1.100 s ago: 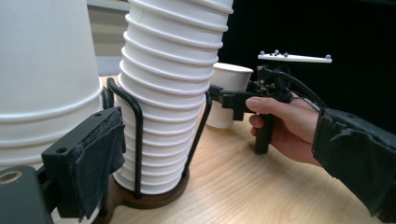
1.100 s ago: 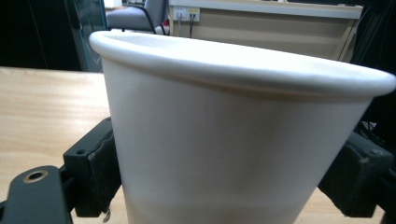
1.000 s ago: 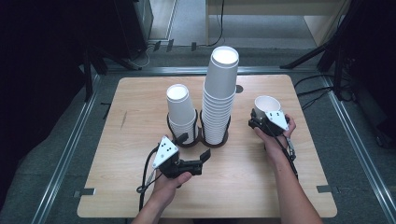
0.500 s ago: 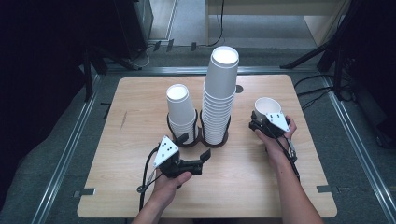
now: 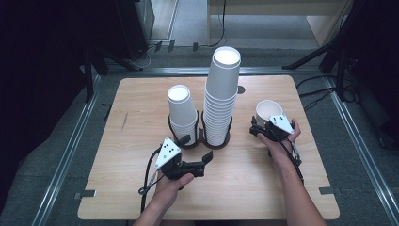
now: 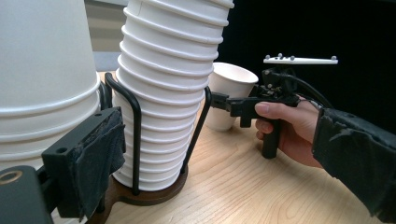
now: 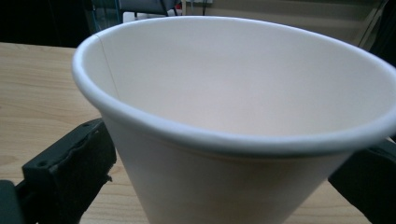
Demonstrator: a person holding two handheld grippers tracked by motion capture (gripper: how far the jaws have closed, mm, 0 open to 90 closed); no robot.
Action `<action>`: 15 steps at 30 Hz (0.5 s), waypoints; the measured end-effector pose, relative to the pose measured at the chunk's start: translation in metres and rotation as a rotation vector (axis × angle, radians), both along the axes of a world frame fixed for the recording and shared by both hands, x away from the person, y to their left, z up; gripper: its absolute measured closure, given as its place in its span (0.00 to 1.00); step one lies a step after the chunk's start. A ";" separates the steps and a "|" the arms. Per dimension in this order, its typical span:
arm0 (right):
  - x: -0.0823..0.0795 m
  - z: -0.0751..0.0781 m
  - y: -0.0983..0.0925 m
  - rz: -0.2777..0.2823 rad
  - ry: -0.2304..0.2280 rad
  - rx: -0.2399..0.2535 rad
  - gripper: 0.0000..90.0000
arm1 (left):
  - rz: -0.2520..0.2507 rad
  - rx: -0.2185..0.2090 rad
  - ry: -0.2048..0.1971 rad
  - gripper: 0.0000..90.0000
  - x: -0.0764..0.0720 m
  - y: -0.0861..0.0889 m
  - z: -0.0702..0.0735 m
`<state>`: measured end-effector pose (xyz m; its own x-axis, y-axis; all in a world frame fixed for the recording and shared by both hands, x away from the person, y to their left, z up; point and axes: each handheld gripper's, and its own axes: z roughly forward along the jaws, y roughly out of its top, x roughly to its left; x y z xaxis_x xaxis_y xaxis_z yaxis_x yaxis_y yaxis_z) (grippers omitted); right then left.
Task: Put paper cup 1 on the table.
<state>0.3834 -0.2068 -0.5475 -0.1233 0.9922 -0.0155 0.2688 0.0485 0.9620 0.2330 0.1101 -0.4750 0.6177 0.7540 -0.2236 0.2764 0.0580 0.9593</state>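
Two stacks: tall stack of paper cups [image 5: 221, 101] and short stack of paper cups [image 5: 182, 113], each upside down in its own ring of a black wire holder [image 5: 200, 140] at mid-table
Loose cup: single white paper cup [image 5: 268, 110], mouth up, standing right of the tall stack, apart from it
Right gripper [image 5: 263, 128]: jaws on either side of the loose cup low on its wall; the pads look to be against it, so I judge it gripped
Left gripper [image 5: 204, 159]: jaws spread wide, nothing between them, held level just in front of the holder's base
Key relation: the loose cup sits to the right of the tall stack and far below its top; its long axis is upright, rim up, the opposite way to the stacked cups
Nearer hand: right hand [image 5: 282, 141], already at the cup; left hand [image 5: 171, 183] is nearer the holder
Likely next: lift and invert the cup to reach a stack top, as a guess
Surface: wooden table [image 5: 141, 108]
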 end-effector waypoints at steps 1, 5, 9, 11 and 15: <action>-0.001 0.001 0.000 -0.003 0.004 0.010 0.00 | 0.001 -0.001 0.001 0.03 0.000 0.000 0.000; -0.007 0.004 -0.003 0.012 0.014 0.022 0.00 | 0.002 0.004 0.002 0.03 0.000 0.000 0.000; -0.018 0.006 -0.004 0.042 0.006 0.006 0.00 | 0.001 0.005 0.003 0.03 0.000 -0.001 -0.001; -0.023 0.007 -0.004 0.050 0.007 0.007 0.00 | 0.003 0.006 0.004 0.03 0.000 -0.001 -0.001; -0.034 0.011 -0.006 0.063 0.004 0.012 0.00 | 0.005 0.009 0.006 0.03 0.001 -0.001 -0.001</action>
